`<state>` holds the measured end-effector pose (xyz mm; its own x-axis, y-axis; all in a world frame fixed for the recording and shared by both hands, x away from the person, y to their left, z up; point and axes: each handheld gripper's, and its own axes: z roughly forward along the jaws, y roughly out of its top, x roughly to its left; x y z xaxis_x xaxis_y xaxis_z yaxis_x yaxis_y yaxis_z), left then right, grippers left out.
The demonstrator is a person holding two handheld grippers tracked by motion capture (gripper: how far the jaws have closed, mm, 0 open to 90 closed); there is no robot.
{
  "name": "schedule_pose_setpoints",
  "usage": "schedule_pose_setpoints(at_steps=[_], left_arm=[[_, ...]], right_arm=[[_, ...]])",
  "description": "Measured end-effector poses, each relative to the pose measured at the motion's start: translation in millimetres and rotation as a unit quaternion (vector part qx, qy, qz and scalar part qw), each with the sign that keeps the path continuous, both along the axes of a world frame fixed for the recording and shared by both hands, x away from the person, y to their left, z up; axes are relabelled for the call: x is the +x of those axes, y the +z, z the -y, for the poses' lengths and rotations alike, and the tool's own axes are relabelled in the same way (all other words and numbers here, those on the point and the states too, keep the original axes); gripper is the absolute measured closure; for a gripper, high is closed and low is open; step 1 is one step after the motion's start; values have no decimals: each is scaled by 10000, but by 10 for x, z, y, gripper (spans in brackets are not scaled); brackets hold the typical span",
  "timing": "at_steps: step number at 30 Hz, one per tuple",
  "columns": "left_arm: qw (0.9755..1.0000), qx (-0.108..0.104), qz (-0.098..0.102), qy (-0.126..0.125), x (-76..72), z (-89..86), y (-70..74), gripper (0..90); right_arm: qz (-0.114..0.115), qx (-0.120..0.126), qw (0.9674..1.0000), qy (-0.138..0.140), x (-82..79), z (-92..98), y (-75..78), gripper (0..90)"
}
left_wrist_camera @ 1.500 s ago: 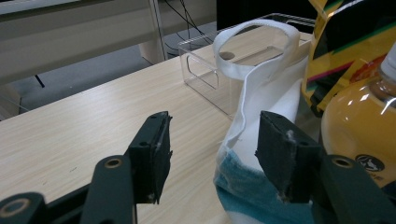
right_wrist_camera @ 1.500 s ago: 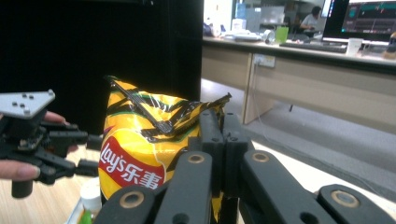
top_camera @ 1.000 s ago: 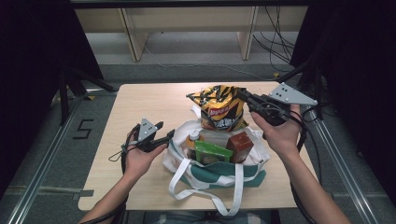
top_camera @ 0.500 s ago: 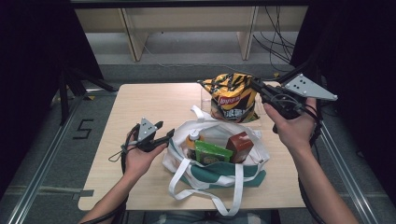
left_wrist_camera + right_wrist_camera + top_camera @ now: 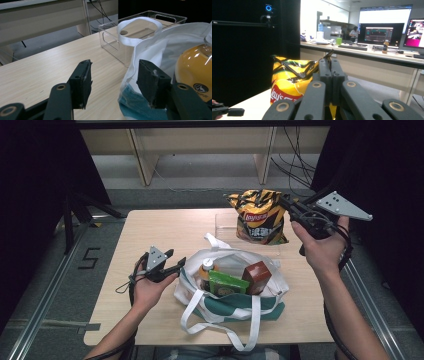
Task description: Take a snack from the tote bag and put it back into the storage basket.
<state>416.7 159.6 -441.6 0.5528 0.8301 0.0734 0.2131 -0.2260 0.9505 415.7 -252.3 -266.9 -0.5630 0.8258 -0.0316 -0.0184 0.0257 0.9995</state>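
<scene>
High view findings: the right gripper (image 5: 292,210) is pressed together on the top corner of a yellow-and-black crinkled foil crisp bag (image 5: 260,220), which hangs clear of the light wooden worktop (image 5: 150,235) and extends away from the jaws toward the person's left. The bag's long axis runs roughly vertical, top seam at the jaws, bottom edge free. Directly below and just behind the hanging bag stands a clear plastic rectangular bin (image 5: 225,222); in my judgement the bag goes down into it next, so the controlling relation is that the bin lies beneath the gripper and slightly to its left. The right hand is much the nearer to it.

Right gripper view confirms the pinch: both jaws meet on the bag's folded top edge.

Left gripper (image 5: 112,87) stands spread, pinching nothing, with the rim of a white-and-green cloth tote bag (image 5: 235,300) between its jaws. Beside its right-hand jaw sits an orange juice bottle (image 5: 195,72) inside the tote.
</scene>
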Motion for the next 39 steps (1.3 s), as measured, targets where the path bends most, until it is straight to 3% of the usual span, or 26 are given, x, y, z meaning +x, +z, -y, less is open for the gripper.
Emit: schedule_pose_setpoints(at_steps=[4, 9, 39], left_arm=[[10000, -26, 39, -9, 0, -2, 7, 444], [10000, -59, 31, 18, 2, -8, 4, 446], [9999, -100, 66, 63, 8, -30, 11, 446]], right_arm=[[-132, 55, 9999, -47, 49, 18, -16, 900], [-82, 45, 9998, -159, 123, 48, -30, 900], [-528, 209, 9965, -605, 601, 124, -169, 900]])
